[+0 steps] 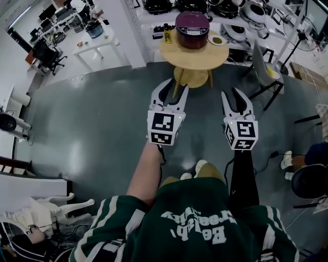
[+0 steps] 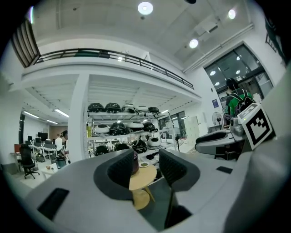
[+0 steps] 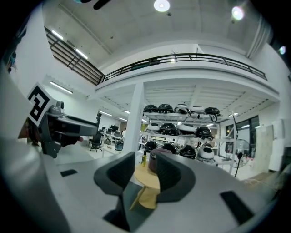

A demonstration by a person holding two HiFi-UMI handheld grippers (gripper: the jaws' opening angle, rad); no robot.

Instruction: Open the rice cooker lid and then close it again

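A dark maroon rice cooker (image 1: 192, 29) stands with its lid down on a round wooden table (image 1: 195, 57), well ahead of both grippers. My left gripper (image 1: 174, 86) and right gripper (image 1: 231, 93) are held level over the grey floor, short of the table, both open with nothing between their fingers. In the left gripper view the open gripper (image 2: 146, 166) frames the table (image 2: 142, 178), and the cooker (image 2: 135, 161) peeks from behind the left jaw. In the right gripper view the open gripper (image 3: 144, 172) frames the cooker (image 3: 153, 160) and table (image 3: 148, 179).
A yellow bottle (image 1: 167, 36) and a small dish (image 1: 217, 40) share the table. Shelves with several cookers (image 1: 205, 6) stand behind it. A grey chair (image 1: 264, 71) is at its right, a white desk (image 1: 95, 43) at the left, and a seated person (image 1: 312, 153) at far right.
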